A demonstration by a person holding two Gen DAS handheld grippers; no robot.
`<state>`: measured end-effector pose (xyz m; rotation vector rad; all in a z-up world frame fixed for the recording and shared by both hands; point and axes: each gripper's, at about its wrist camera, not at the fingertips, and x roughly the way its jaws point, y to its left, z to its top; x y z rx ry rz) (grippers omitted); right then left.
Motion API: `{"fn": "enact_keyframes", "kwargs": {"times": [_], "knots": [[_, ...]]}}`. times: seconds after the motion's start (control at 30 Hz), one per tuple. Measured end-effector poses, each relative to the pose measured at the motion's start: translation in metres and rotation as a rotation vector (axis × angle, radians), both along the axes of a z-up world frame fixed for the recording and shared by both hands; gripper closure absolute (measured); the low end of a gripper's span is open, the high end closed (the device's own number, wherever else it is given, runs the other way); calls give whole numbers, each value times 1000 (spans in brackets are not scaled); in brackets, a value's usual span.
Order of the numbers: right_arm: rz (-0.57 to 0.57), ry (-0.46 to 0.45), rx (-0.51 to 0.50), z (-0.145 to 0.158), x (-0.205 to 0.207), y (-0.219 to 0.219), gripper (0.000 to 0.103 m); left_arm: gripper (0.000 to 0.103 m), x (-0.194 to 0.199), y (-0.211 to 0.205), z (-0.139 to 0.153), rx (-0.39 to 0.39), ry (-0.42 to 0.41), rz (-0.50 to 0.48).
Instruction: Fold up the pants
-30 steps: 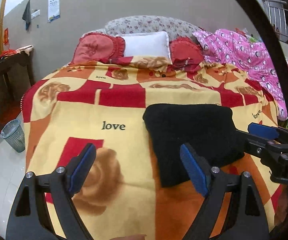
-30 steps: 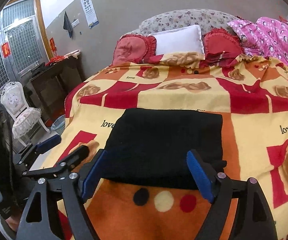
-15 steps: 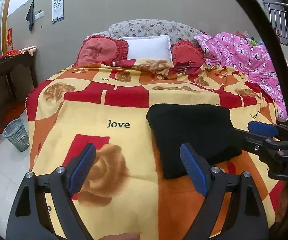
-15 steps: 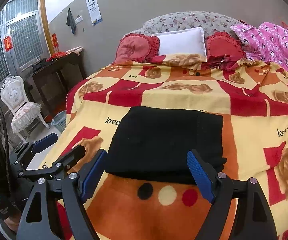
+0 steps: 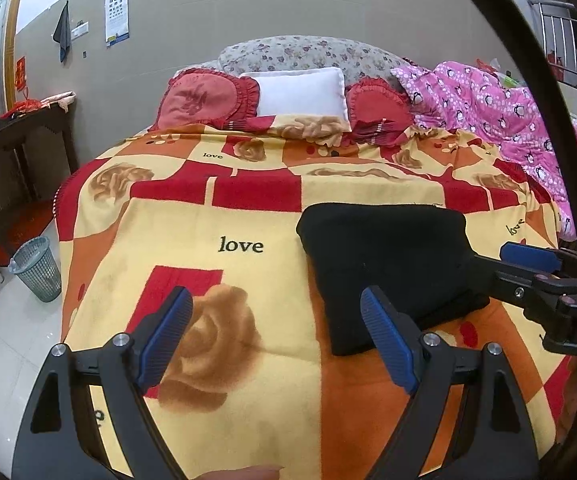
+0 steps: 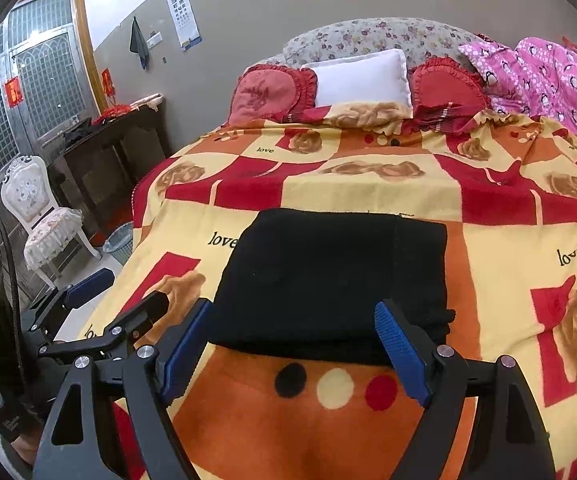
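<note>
Bedroom light falls on the patterned blanket (image 6: pixel 508 240) covering the bed, pillows at twelve o'clock. My right gripper (image 6: pixel 294 350) hangs with its fingers spread wide and empty; my left gripper (image 5: pixel 276 336) is just as wide, holding nothing. Over the last second the pants (image 6: pixel 328 276) have slid slightly lower in my left view and barely shifted in my right; they lie as a squared black bundle, untouched, at twelve o'clock from my right gripper. I judge the folding finished.
</note>
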<state>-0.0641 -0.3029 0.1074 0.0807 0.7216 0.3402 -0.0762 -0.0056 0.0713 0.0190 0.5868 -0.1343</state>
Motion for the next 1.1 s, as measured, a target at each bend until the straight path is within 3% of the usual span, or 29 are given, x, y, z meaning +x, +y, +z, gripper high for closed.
{"fn": "enact_keyframes", "kwargs": {"times": [1.1], "knots": [[16,17,-6,-8,4,7,19,16,2,1,-5,5,17,5]]}}
